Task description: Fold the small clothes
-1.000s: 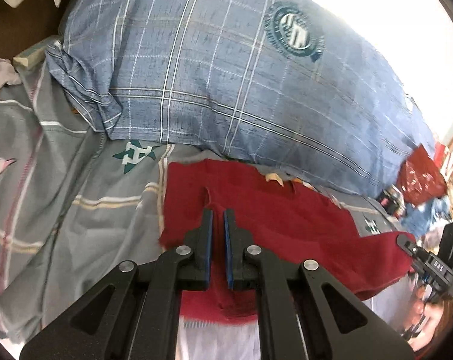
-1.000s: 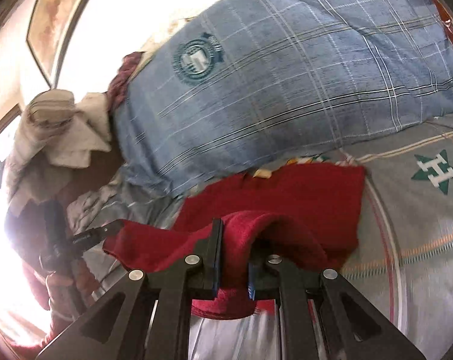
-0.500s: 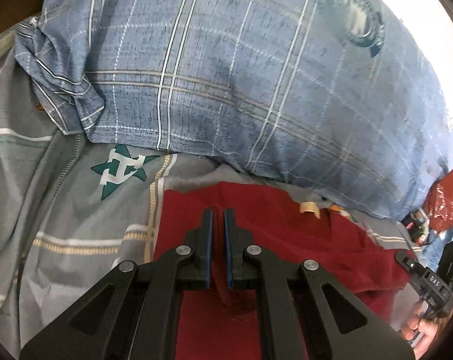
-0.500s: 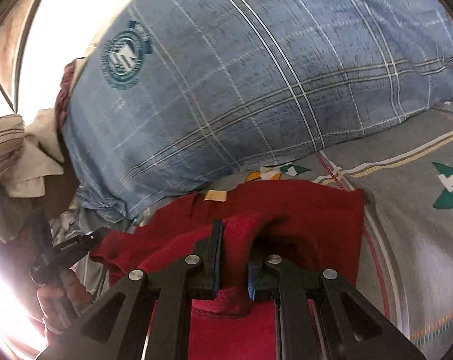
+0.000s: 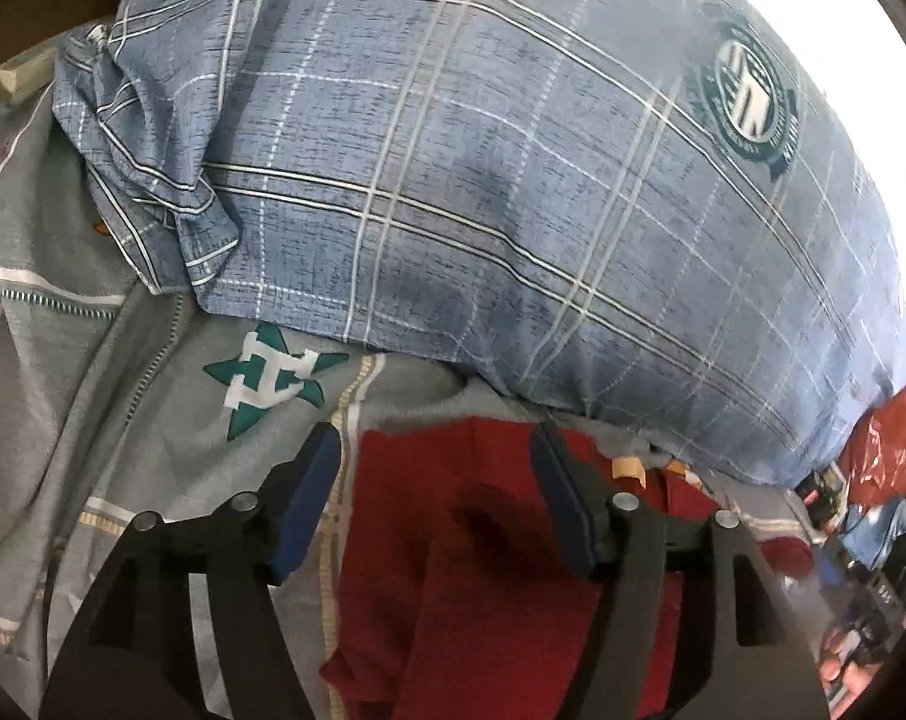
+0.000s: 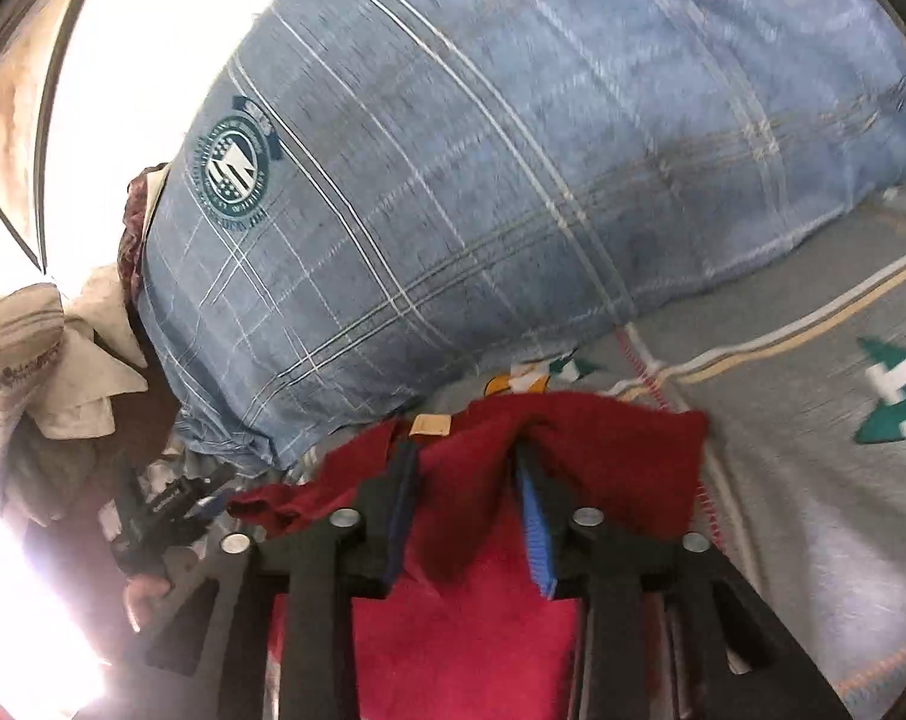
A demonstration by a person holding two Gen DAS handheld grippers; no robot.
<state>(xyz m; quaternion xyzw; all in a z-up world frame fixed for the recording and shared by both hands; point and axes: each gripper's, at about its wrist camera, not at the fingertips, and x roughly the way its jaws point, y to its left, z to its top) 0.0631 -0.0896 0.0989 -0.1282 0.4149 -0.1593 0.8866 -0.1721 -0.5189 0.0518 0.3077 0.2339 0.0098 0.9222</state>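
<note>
A small dark red garment (image 5: 489, 540) lies on the grey bed sheet (image 5: 93, 420), right in front of a blue plaid pillow (image 5: 513, 180). My left gripper (image 5: 432, 456) hovers over the garment's left edge. Its jaws are opening and stand wide, and the cloth lies loose beneath them. In the right wrist view my right gripper (image 6: 465, 468) is opening too. A fold of the red garment (image 6: 621, 456) still sits between its fingers and drapes over the right fingertip (image 6: 528, 474), but the pads no longer pinch it. A beige neck tag (image 6: 429, 425) shows at the garment's far edge.
The blue plaid pillow (image 6: 483, 180) blocks the way just beyond the garment. Crumpled beige cloths (image 6: 51, 360) lie at the far left of the right wrist view. A red plastic bag (image 5: 885, 456) sits at the right. The grey sheet (image 6: 813, 510) stretches to the right.
Both grippers carried the garment's folded edge toward the pillow and lowered it. Both sets of jaws, shut on the red cloth before, have now spread apart.
</note>
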